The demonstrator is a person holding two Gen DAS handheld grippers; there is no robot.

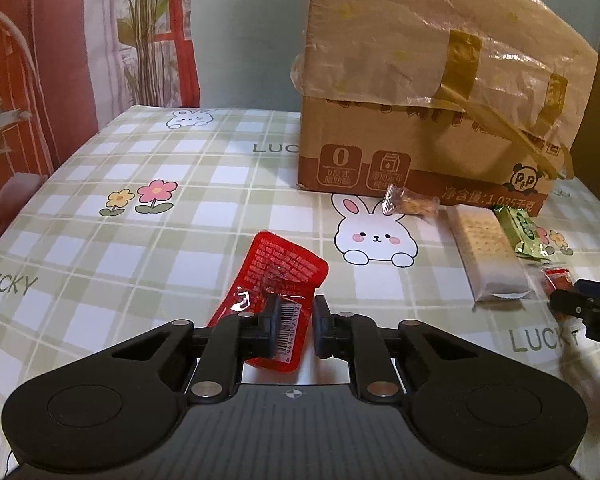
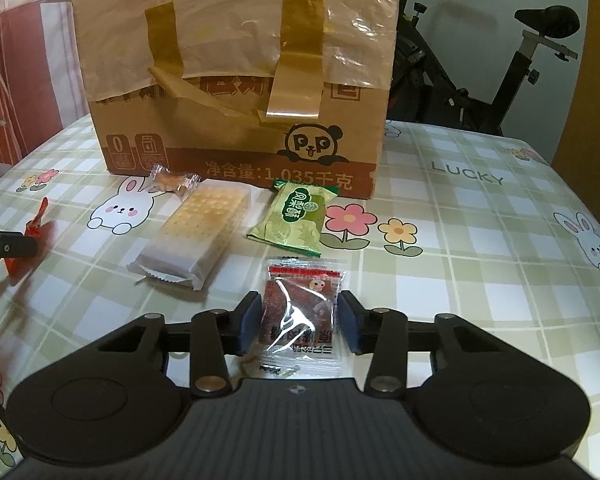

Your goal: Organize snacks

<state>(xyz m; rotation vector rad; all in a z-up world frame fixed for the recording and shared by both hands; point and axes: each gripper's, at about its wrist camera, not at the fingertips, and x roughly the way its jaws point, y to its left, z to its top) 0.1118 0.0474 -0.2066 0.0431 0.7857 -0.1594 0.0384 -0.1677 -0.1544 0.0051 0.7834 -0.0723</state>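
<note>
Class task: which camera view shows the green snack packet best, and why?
The right wrist view: the green snack packet lies in full view, its label facing the camera, before the cardboard box. The left wrist view shows it small and foreshortened near the right edge.

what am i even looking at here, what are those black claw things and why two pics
Each picture comes from a camera on a hand-held two-finger gripper, looking forward along its fingers; a person holds one in each hand. The left gripper straddles a glossy red snack packet, jaws apart. The right gripper straddles a clear packet of dark dried snack, also not clamped. On the green checked bunny tablecloth lie a long white cracker pack, a green pastry packet, a small clear-wrapped candy and a taped cardboard box.
</note>
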